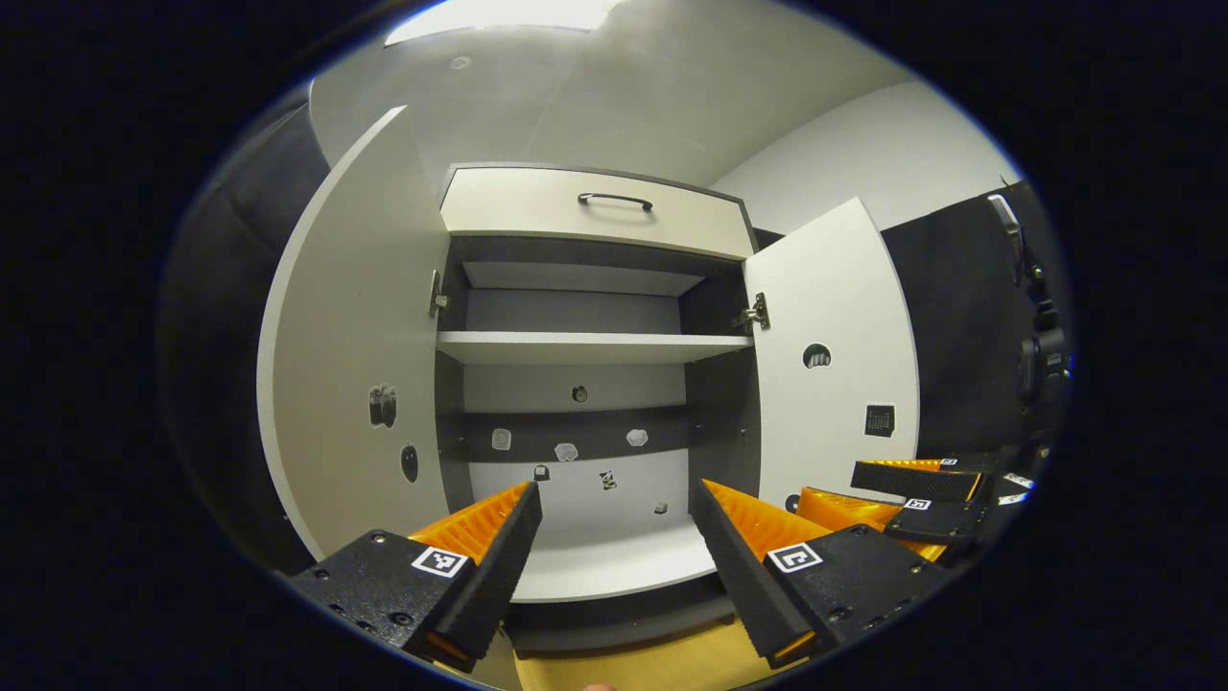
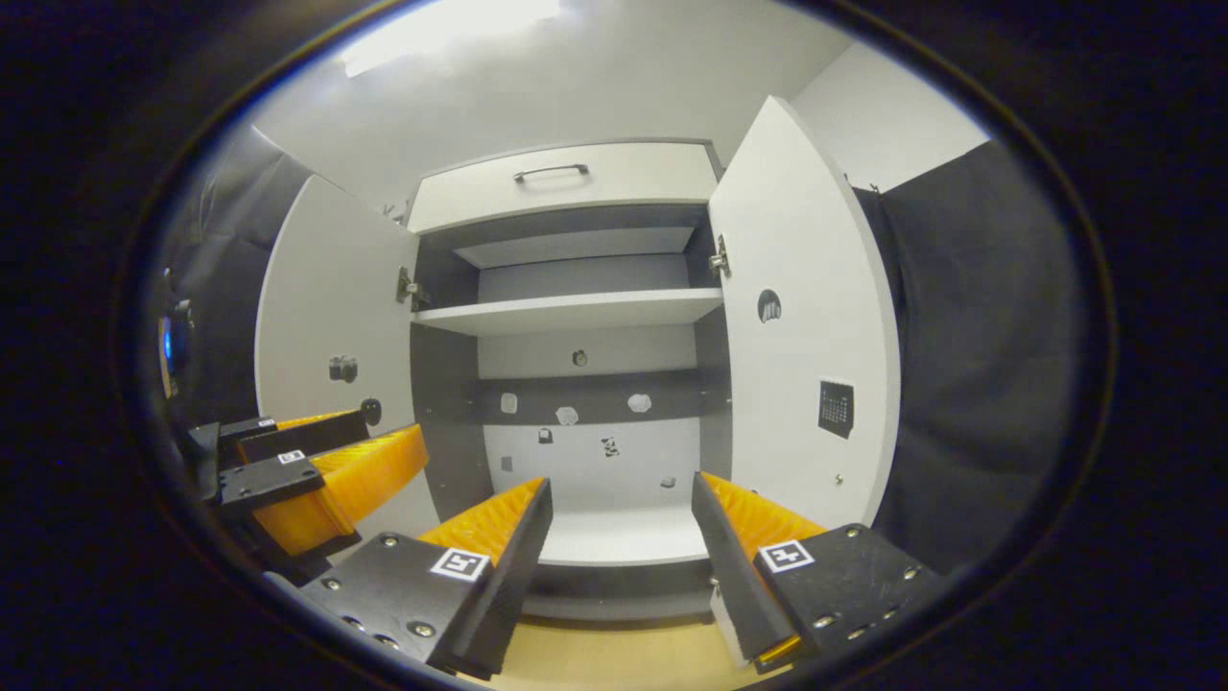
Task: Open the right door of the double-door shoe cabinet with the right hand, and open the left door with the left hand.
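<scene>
Both doors of the shoe cabinet (image 2: 576, 317), the left door (image 1: 345, 365) and right door (image 2: 801, 317), stand swung wide, stiff hinged panels likely best gripped by their free edges, while the left gripper (image 1: 614, 537) and right gripper (image 2: 622, 533) hover before it, jaws wide apart, holding nothing.

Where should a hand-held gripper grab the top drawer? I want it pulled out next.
Probably the drawer's dark bar handle, from straight in front. The bar runs horizontally and stands off the drawer face, so one finger can go above it and one below.
</scene>
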Available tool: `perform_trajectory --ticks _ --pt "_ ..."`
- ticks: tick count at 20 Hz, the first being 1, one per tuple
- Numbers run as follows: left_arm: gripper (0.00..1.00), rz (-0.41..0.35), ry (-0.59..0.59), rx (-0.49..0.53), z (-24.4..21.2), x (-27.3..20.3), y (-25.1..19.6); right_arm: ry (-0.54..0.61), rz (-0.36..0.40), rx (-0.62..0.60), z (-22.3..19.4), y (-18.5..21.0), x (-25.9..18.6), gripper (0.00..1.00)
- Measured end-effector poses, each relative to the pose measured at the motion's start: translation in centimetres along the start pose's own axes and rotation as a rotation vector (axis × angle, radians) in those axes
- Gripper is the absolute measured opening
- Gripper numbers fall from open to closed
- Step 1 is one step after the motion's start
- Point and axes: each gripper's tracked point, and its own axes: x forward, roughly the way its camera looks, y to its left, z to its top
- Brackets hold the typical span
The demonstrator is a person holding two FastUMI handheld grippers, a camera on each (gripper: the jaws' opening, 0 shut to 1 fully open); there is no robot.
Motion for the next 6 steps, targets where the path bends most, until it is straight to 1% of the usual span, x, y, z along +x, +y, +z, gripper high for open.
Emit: perform_trajectory --ticks 4,5,6 --pt "0.98 -0.005 0.006 0.0 -0.1 0.14 -0.03 -0.007 -0.008 -0.006 0.12 -0.35 0.04 0.87" --pt "0.98 -0.006 0.008 -0.003 -0.16 0.17 -0.04 -0.008 -0.002 -0.008 0.14 -0.29 0.02 0.8" --pt "0.98 -0.006 0.011 -0.005 -0.25 0.19 -0.03 -0.01 0.005 -0.01 0.15 -0.09 -0.03 0.8"
